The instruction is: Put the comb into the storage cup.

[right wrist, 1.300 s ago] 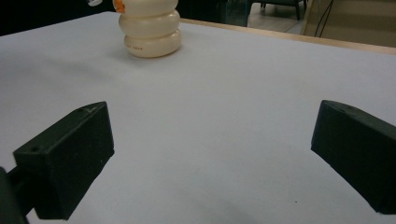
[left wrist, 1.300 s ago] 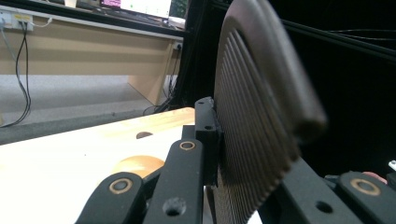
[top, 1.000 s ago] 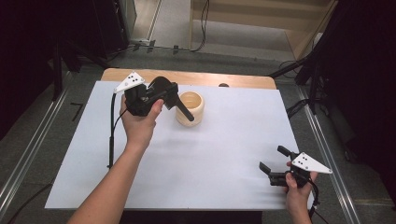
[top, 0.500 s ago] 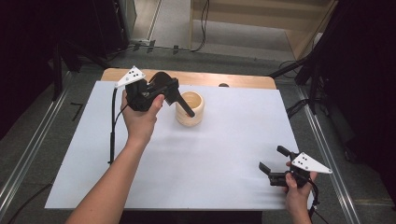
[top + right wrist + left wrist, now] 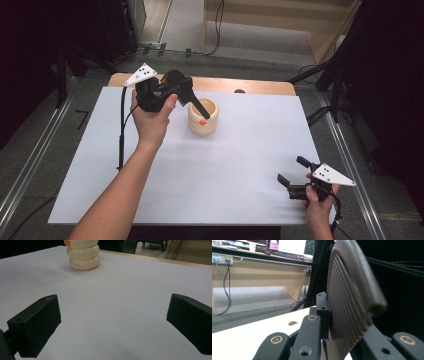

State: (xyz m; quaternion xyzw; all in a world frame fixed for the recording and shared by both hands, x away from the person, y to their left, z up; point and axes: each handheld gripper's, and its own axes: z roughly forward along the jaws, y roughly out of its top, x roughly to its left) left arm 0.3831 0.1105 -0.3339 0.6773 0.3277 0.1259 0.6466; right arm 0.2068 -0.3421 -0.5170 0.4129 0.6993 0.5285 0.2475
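Your left gripper [image 5: 192, 102] has its jaws clamped on a dark brown ribbed disc [image 5: 352, 302], which looks like a lid; the disc stands on edge between the jaws, its grooved face filling much of the left gripper view. From the high view the disc [image 5: 172, 80] sits up near the far edge of the table, just left of the cream ridged pot [image 5: 203, 117], with one black jaw reaching out over the pot's open mouth. A small orange thing [image 5: 202, 121] shows at the pot's near rim; you cannot tell what it is. The pot stands upright on the white table cover [image 5: 240, 165], toward the far side and a little left of centre, and in the right gripper view it [image 5: 82, 256] sits well ahead of the jaws.

Your right gripper [image 5: 295, 177] is held low at the near right corner of the cover, well apart from the pot. Its jaws are spread wide with nothing between them but bare white cover.

Behind the cover a strip of wooden tabletop [image 5: 250, 86] shows
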